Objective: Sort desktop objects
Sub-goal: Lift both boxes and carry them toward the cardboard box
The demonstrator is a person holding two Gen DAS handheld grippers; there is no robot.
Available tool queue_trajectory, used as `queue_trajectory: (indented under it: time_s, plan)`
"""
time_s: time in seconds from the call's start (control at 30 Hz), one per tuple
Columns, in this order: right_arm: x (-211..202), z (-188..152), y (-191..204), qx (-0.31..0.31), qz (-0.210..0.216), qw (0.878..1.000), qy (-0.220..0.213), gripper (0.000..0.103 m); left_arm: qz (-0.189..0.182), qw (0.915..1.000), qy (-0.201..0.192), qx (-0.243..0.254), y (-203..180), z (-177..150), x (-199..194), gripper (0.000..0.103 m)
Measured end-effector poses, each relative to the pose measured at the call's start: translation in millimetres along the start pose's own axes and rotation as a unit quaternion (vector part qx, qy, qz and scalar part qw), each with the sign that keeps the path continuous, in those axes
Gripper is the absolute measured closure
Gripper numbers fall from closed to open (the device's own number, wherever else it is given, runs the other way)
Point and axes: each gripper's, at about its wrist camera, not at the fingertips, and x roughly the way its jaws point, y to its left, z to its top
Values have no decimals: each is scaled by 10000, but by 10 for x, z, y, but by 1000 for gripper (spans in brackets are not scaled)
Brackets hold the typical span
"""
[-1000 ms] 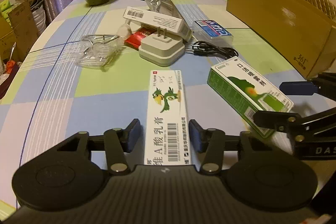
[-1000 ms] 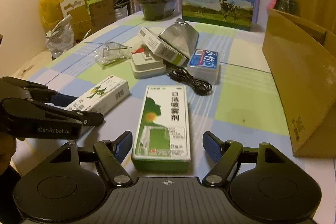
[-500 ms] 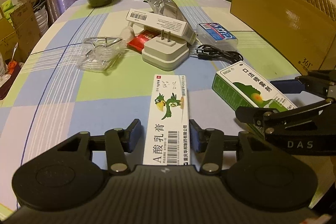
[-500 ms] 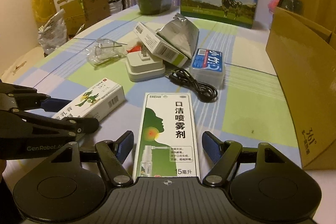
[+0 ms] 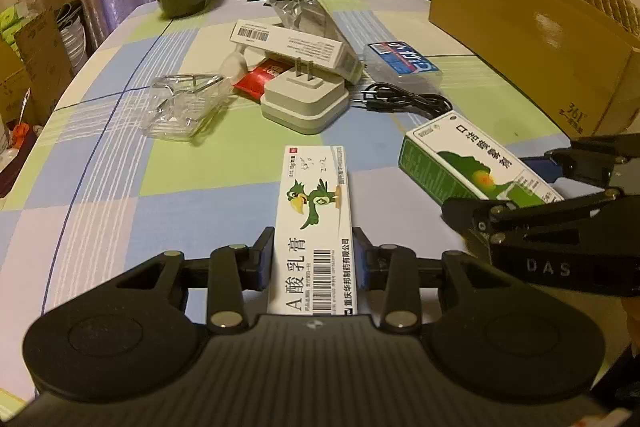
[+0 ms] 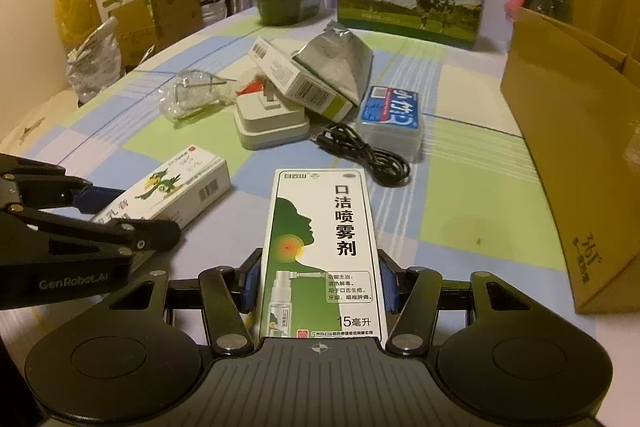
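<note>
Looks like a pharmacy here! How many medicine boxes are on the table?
3. The bird-printed box sits between the left tongs; the green spray box between the right tongs; a white barcoded box lies in the far pile. More may hide underneath.

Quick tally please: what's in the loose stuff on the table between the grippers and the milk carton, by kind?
Medicine boxes: 3 (parrot ointment box, green throat spray box, white barcode box)
Plug adapter: 1
Black cable: 1
Blue-label plastic case: 1
Silver foil pouch: 1
Clear plastic packaging: 1
Red packet: 1
Total: 9
</note>
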Motion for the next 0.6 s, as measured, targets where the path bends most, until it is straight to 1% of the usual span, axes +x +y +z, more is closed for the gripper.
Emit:
queue_trajectory:
  time_s: [0.33, 0.6]
  plan:
    - [-320, -31, -30, 238, -114, 9995, -198, 50, -48, 9999, -142, 47, -77, -3, -223, 70]
    - [-644, -31, -83, 435, -181, 9980, -423, 50, -45, 9993, -362, -47, -148, 52, -513, 70]
